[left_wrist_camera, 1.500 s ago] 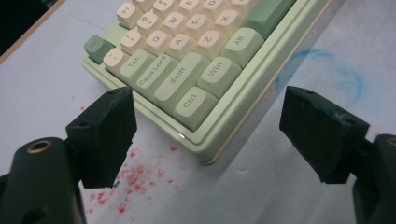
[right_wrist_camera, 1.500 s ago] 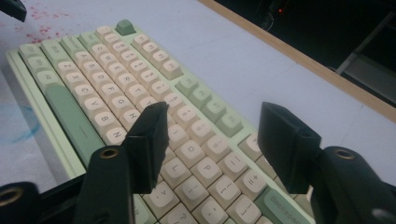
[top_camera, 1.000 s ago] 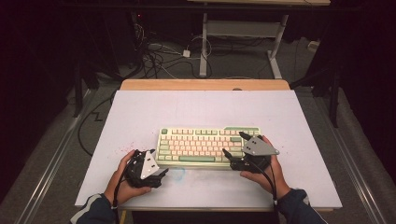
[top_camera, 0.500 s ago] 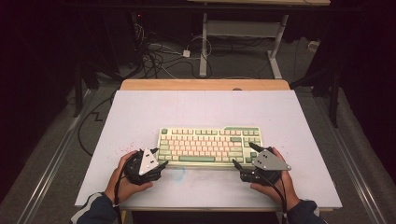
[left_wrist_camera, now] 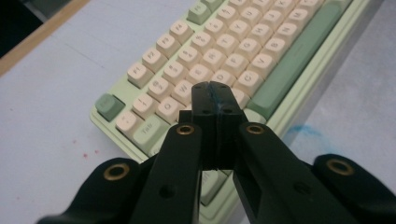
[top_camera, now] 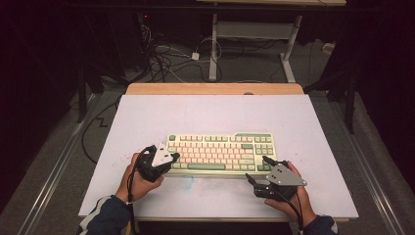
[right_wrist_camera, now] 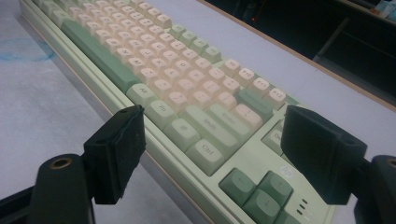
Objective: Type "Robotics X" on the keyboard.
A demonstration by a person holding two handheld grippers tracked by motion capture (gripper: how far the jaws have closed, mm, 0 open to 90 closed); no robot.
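A rigid, probably weighty keyboard (top_camera: pixel 219 152) is lying mid-table as the left gripper (top_camera: pixel 172 157), jaws just pressed together empty, and the right gripper (top_camera: pixel 259 171), jaws spread, are flanking its nine- and three-o'clock ends, the best holds.

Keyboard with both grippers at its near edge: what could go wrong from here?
1. The left gripper, jaws shut with nothing between them, hangs over the keys at the left end of the keyboard. Its tip looks wider than one keycap, so a press might catch two keys.
2. The right gripper is open beside the keyboard's near right corner. A push there could slide the board across the smooth white table.
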